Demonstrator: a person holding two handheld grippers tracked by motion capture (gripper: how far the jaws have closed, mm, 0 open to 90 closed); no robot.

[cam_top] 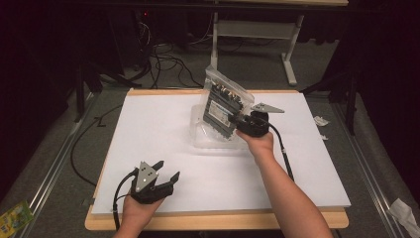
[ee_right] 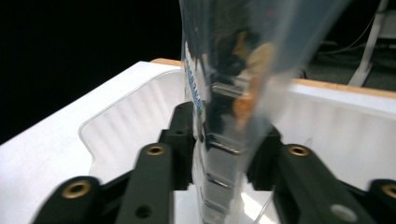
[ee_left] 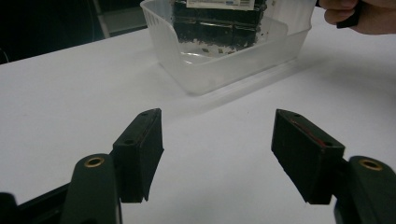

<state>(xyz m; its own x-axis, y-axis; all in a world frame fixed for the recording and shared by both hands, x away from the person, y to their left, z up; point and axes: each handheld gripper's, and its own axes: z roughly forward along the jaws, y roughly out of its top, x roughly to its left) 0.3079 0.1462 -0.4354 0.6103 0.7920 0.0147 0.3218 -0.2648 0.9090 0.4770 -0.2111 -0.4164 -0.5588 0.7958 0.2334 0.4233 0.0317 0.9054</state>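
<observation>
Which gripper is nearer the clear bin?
Right. The right gripper is at the clear bin, jaws shut on the bag standing in it. The left gripper hovers open over the white board, well short of the bin, near the table's front edge.

Dim room, light falls mostly on the white tabletop (cam_top: 163, 148) with wood edging. Grey carpet floor (cam_top: 64, 168) around it — black cables (cam_top: 166, 62) beyond the table's far edge, white desk frame (cam_top: 287, 37) farther back, paper scraps (cam_top: 321, 120) right of the table.
</observation>
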